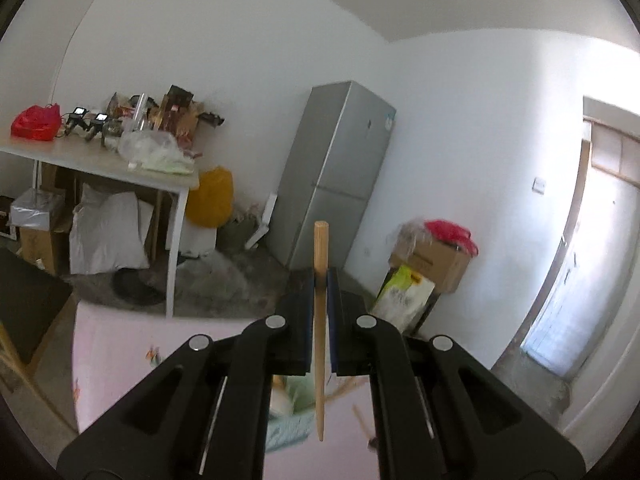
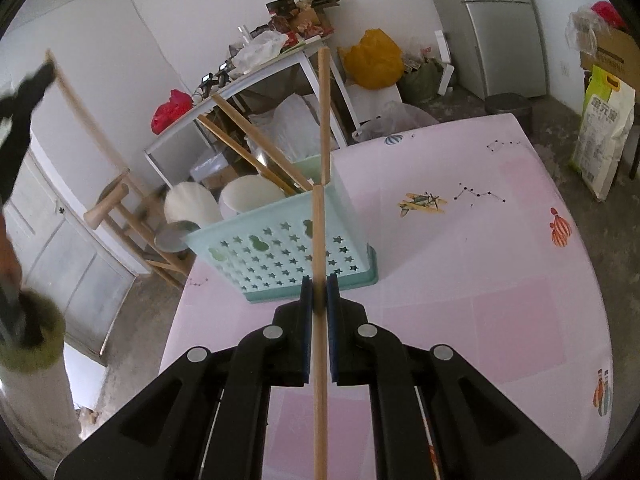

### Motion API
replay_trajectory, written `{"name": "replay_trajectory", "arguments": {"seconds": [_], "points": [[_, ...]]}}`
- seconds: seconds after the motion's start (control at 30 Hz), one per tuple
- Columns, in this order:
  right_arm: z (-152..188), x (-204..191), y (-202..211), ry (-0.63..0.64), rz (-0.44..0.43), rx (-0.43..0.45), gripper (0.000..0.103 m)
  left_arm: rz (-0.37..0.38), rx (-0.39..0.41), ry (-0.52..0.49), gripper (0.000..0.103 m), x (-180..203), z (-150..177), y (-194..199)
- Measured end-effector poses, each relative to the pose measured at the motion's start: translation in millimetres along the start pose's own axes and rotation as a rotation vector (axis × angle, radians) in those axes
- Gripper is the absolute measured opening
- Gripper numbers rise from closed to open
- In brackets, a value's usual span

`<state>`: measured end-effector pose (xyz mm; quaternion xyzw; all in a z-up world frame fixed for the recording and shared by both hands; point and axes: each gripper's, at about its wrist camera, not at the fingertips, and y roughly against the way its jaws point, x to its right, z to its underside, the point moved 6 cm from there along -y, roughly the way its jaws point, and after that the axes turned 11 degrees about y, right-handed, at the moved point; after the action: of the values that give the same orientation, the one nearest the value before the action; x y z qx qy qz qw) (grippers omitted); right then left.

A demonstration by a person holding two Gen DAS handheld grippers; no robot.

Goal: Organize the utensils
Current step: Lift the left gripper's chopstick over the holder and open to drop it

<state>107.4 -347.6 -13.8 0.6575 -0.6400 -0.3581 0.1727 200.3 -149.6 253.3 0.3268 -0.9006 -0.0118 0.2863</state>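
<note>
A white-walled room is being shown in the left wrist view, with a grey fridge (image 1: pixel 334 172) in the corner, a cluttered white side table (image 1: pixel 100 162) beside it and a pink tablecloth (image 1: pixel 120 356) below. The left gripper (image 1: pixel 320 280) is being held closed on a chopstick (image 1: pixel 320 320), which is pinched between the pads and is standing nearly upright, its blunt end above the fingers and its tapered tip hanging below them. A green basket (image 1: pixel 288 428) is being glimpsed under the gripper, though blur is leaving its contents unclear. No writing is being made legible here.

In the right wrist view the same pink cloth (image 2: pixel 460 260), printed with balloons and constellations, is being seen over a table. The right gripper (image 2: pixel 320 284) is clamped on a second stick (image 2: pixel 320 240), which is running along the fingers toward the basket (image 2: pixel 288 248). Several more sticks (image 2: pixel 256 144) are already leaning inside that basket.

Both chopsticks are being judged light, stiff and smooth wood, so slipping or pivoting between the pads is likely; a hold near the middle is being favoured. A yellow-green sack (image 2: pixel 604 140) by the wall is carrying printed characters, but they are too small to be read with confidence.
</note>
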Motion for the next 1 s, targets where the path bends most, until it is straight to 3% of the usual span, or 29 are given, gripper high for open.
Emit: {"name": "replay_trajectory", "arguments": {"seconds": [0.13,0.23,0.6,0.9,1.0], "points": [[2.2,3.9,-3.4,-0.011,0.002,-0.010,0.007,0.013,0.044,0.023,0.005,6.3,-14.4,-28.1],[3.0,8.0,-5.7,-0.021,0.003,-0.017,0.007,-0.018,0.071,0.000,0.005,7.0,-11.4,-45.7],[6.0,16.8,-11.2,-0.038,0.014,-0.030,0.007,-0.114,0.038,-0.069,0.005,-15.0,47.8,-114.3],[7.6,16.6,-8.9,-0.043,0.011,-0.027,0.007,-0.133,-0.018,-0.089,0.005,-30.7,86.5,-107.8],[8.0,14.2,-5.6,-0.039,0.007,-0.020,0.007,-0.141,-0.027,-0.093,0.013,-32.7,89.3,-99.4]]}}
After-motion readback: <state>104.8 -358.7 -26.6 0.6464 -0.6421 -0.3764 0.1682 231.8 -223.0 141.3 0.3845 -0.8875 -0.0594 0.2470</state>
